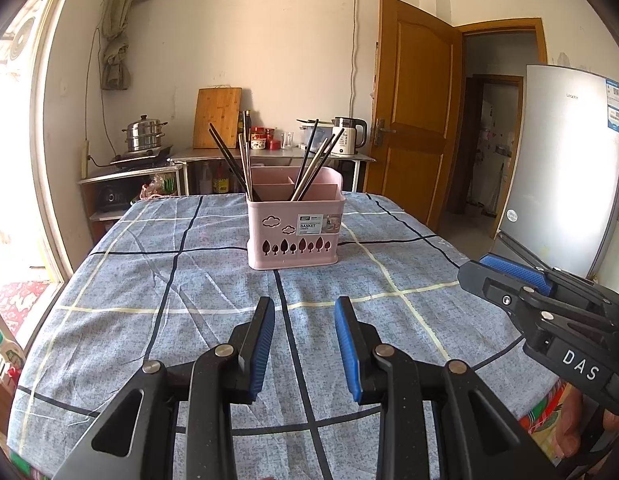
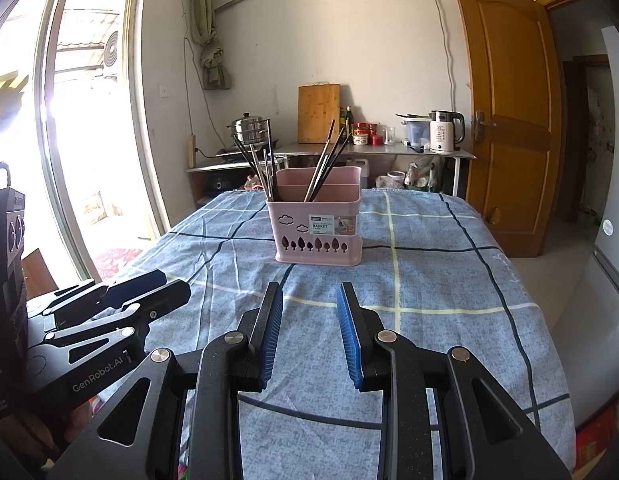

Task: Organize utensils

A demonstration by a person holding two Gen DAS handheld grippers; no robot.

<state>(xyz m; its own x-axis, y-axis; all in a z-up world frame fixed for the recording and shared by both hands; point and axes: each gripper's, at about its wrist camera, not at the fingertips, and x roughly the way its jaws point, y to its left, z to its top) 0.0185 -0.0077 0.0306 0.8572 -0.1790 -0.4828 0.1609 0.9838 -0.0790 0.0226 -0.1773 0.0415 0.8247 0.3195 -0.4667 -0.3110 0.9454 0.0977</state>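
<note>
Left wrist view: pink basket [image 1: 295, 236] well beyond the part-open, empty left tool [image 1: 305, 312].

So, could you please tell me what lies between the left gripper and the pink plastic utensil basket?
Nothing but bare blue checked tablecloth: in the left wrist view, no object sits between the left gripper and the pink plastic utensil basket.

A basket [image 1: 295, 236] stands on the table [image 1: 149, 300] at frame centre, with chopsticks [image 1: 229, 160] upright in its left and right compartments. Both grippers hover near the lower edge. Behind it, a counter [image 1: 269, 156] holds a kettle [image 1: 349, 136].
</note>
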